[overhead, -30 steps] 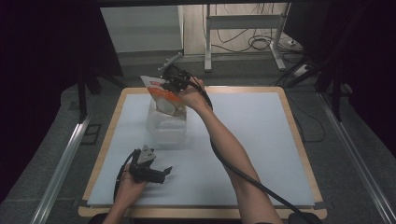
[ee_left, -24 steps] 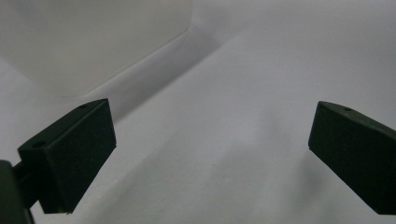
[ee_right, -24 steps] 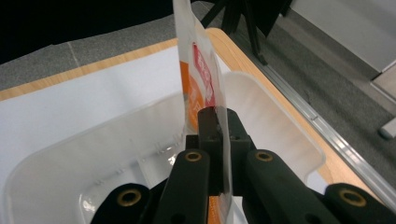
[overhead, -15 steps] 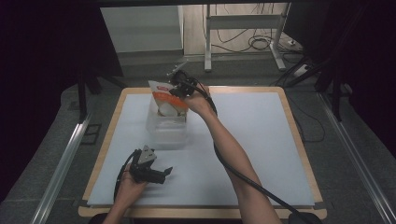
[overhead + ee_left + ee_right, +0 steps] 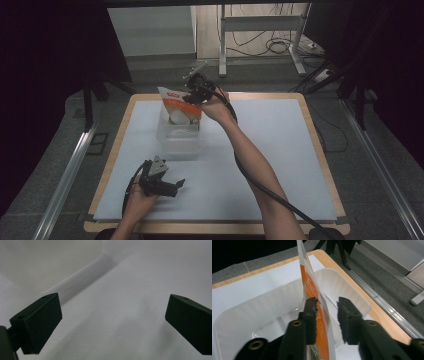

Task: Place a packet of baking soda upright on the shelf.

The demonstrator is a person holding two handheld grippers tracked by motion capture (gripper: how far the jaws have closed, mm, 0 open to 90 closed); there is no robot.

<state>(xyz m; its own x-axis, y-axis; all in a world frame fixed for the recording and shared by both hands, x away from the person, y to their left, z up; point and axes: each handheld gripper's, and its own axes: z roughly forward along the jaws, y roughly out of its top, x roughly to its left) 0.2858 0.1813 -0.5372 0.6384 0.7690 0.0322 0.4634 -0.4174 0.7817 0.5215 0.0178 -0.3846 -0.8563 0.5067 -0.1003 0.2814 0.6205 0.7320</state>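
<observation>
An orange and white pouch (image 5: pixel 176 106) (image 5: pixel 311 287) stands upright in a clear plastic bin (image 5: pixel 177 145) (image 5: pixel 262 302) at the back left of the mat. My right gripper (image 5: pixel 190 98) (image 5: pixel 327 303) is at the pouch's top edge. Its jaws have just been opening, with the pouch still between them. The left pad lies against the pouch and the right pad stands clear of it. My left gripper (image 5: pixel 179 186) (image 5: pixel 112 312) rests open on the mat near the front left, with nothing between its jaws.
A white mat (image 5: pixel 270 130) covers the table inside a wooden border (image 5: pixel 320 145). The bin's frosted wall (image 5: pixel 50 262) is just beyond my left gripper. A black cable (image 5: pixel 260 185) trails along the right forearm. Metal rails and table legs lie beyond the table.
The right gripper and the pouch have shifted slightly right and down into the bin. The left hand has stayed put.
</observation>
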